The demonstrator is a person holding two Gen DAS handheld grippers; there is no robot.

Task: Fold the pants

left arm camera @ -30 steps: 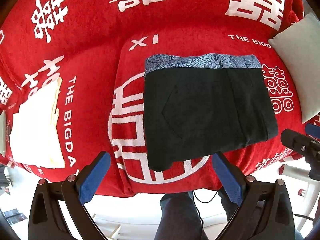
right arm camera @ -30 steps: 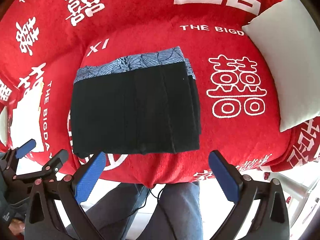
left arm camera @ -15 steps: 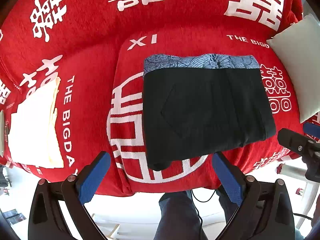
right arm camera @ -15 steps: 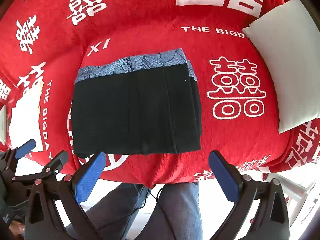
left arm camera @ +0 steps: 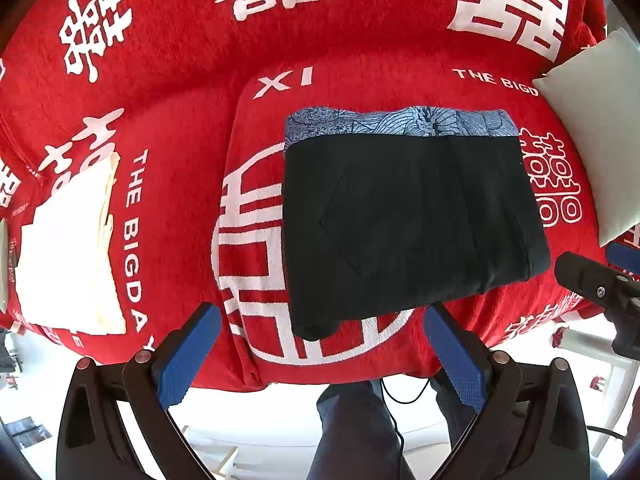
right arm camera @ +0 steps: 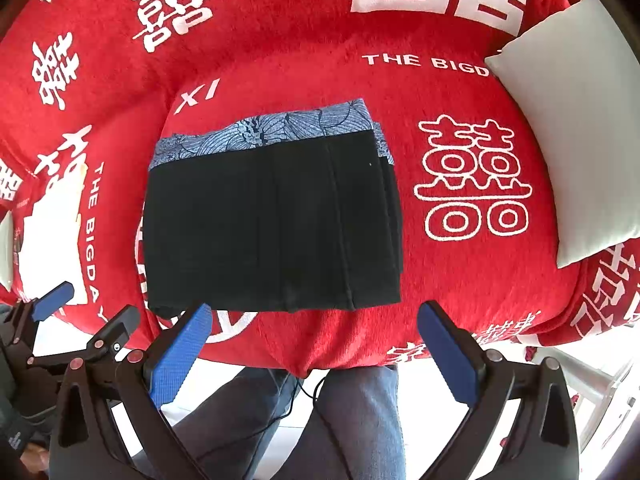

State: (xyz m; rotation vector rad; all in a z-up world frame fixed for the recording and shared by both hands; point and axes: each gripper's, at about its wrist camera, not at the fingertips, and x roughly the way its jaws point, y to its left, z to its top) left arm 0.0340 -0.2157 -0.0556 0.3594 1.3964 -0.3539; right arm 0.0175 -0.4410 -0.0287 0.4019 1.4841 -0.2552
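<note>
Black pants (left arm camera: pixel 404 224) lie folded into a compact rectangle on the red blanket (left arm camera: pixel 320 52), with a blue patterned waistband along the far edge. They also show in the right wrist view (right arm camera: pixel 272 228). My left gripper (left arm camera: pixel 320 356) is open and empty, held above the near edge, just short of the pants. My right gripper (right arm camera: pixel 312 352) is open and empty, also at the near edge below the pants. The left gripper also shows at the lower left of the right wrist view (right arm camera: pixel 86 318).
A cream folded cloth (left arm camera: pixel 68 252) lies at the left of the blanket. A pale cushion (right arm camera: pixel 576 140) sits at the right. The person's legs in jeans (right arm camera: pixel 340 420) stand below the near edge. A black cable (left arm camera: pixel 400 392) hangs there.
Both grippers have drifted slightly; the pants sit a little higher and left in the left wrist view. The pants lie still and both grippers stay open.
</note>
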